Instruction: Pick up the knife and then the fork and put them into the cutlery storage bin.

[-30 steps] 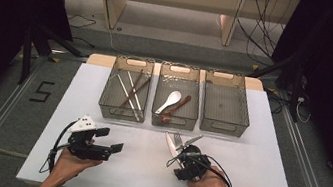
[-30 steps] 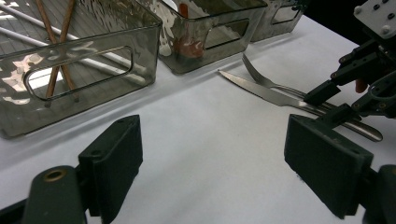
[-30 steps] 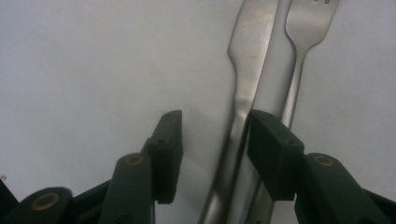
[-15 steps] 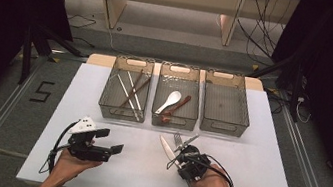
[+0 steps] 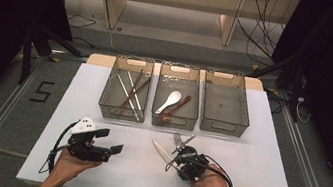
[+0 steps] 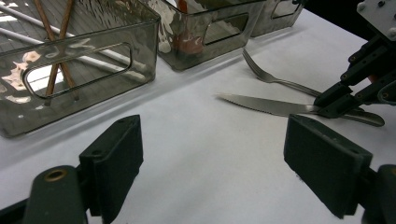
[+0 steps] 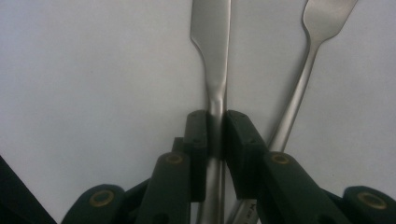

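two black jaws of my right gripper point(image 7: 216, 140) have just squeezed shut on the flat silver metal knife point(image 7: 211, 42) lying on the white table point(image 5: 256, 153), so i can lift it, while my left gripper point(image 6: 212, 163) stays wide apart.

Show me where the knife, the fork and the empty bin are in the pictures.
knife point(image 6: 266, 103), left gripper view, on the middle of its blade.
fork point(image 6: 261, 73), left gripper view, on its neck below the tines.
empty bin point(image 5: 223, 128), high view, on its near wall.
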`<action>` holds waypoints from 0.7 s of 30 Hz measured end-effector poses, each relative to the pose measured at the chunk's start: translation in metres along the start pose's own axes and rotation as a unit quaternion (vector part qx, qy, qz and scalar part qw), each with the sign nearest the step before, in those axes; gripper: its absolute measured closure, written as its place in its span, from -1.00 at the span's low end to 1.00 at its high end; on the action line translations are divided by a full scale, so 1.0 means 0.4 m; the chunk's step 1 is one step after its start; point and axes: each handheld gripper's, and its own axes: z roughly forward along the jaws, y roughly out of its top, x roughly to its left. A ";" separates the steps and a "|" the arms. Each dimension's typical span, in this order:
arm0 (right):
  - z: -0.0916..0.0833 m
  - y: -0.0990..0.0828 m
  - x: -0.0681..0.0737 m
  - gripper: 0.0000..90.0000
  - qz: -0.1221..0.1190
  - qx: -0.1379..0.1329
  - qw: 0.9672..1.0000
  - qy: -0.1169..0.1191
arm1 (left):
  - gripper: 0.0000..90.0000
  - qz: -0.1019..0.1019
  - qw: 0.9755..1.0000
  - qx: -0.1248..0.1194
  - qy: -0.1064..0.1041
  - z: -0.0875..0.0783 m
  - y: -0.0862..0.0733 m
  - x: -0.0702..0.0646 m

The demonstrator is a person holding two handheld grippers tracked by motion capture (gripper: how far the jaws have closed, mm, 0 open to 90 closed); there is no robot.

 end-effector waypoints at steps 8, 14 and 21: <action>0.001 0.003 0.000 0.78 -0.006 0.001 1.000 -0.001 | -0.57 0.000 1.000 -0.003 0.000 0.001 0.000 -0.002; 0.000 0.003 -0.001 0.78 -0.014 0.001 1.000 0.001 | -0.58 -0.003 1.000 -0.007 0.000 0.001 -0.003 0.000; -0.001 0.004 -0.001 0.79 -0.026 0.002 1.000 0.002 | -0.60 -0.004 1.000 -0.013 0.002 -0.003 -0.005 0.005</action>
